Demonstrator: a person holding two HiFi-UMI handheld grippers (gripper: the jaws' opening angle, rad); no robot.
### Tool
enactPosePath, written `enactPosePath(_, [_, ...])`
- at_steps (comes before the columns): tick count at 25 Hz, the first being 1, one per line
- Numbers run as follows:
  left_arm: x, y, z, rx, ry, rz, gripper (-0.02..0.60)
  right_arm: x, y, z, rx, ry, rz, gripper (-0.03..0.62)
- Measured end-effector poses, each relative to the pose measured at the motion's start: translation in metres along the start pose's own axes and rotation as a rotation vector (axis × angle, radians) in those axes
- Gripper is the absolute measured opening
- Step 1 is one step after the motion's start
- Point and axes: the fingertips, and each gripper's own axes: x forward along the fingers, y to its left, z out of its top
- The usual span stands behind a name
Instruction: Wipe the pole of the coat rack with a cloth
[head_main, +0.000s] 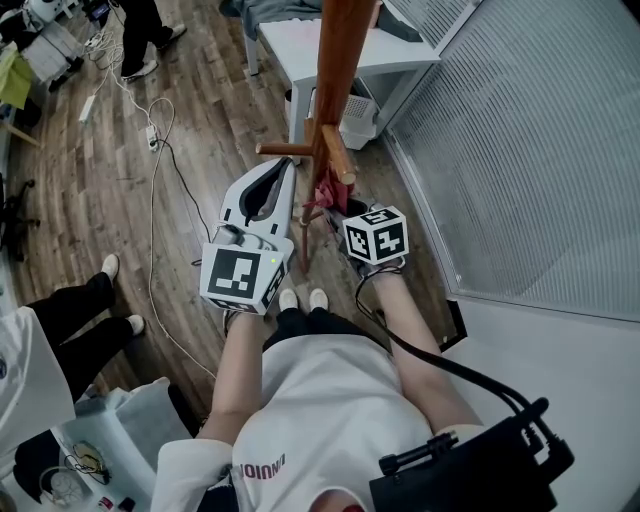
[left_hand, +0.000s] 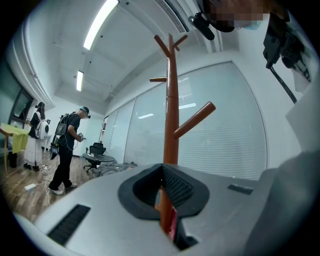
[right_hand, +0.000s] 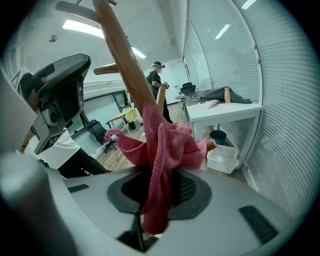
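Observation:
The brown wooden coat rack pole rises in front of me, with short pegs branching off it. My left gripper reaches in from the left, and its jaws are shut on the pole, which runs down between the pads. My right gripper, under its marker cube, is shut on a pink cloth. In the right gripper view the cloth bunches out of the right gripper and lies against the slanting pole.
A white table with a white basket under it stands just behind the rack. A glass wall with blinds runs along the right. Cables trail over the wood floor. A bystander's legs show at left.

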Motion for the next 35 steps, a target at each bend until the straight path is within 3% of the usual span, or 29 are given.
enactPosePath(19, [-0.001,-0.001,-0.005,0.001,0.021,-0.012,0.014,0.009,-0.012,-0.028,0.045,0.076,-0.020,0.098])
enactPosePath(35, [0.003,-0.005,-0.005,0.012,0.021,-0.016,0.014,-0.013,-0.042,-0.019,0.095,0.016,-0.093,0.098])
